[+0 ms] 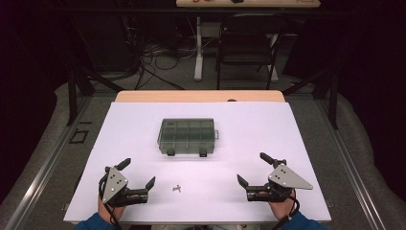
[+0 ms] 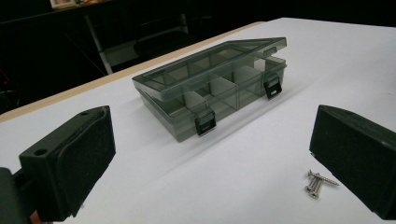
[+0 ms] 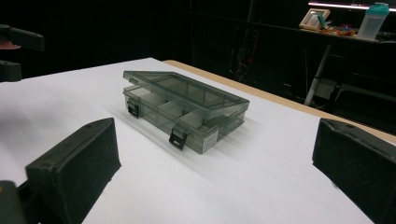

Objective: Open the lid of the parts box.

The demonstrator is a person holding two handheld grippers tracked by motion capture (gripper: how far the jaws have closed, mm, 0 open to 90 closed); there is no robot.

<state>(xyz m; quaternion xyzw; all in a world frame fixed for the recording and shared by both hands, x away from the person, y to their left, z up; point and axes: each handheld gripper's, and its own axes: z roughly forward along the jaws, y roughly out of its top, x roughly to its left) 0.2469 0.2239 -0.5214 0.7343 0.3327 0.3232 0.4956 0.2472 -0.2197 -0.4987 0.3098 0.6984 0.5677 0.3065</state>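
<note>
A smoky clear compartment box (image 1: 186,136) lies in the middle of the white sheet (image 1: 268,129), its lid down and two black latches (image 2: 205,123) hanging on its near side. In the gripper views the box (image 2: 215,88) (image 3: 184,109) lies ahead of the jaws, apart from them. A few small screws (image 1: 177,189) (image 2: 317,182) lie together near the front edge, between the hands. My left gripper (image 1: 140,171) (image 2: 212,149) rests at the front left, open and empty. My right gripper (image 1: 251,167) (image 3: 217,154) rests at the front right, also open and empty.
The white sheet covers most of the wooden table (image 1: 201,96), whose far edge shows bare. Beyond it stand a black folding chair (image 1: 249,45), a desk leg (image 1: 198,52) and loose cables (image 1: 158,57) on the floor. A bottle (image 3: 372,18) stands on a far desk.
</note>
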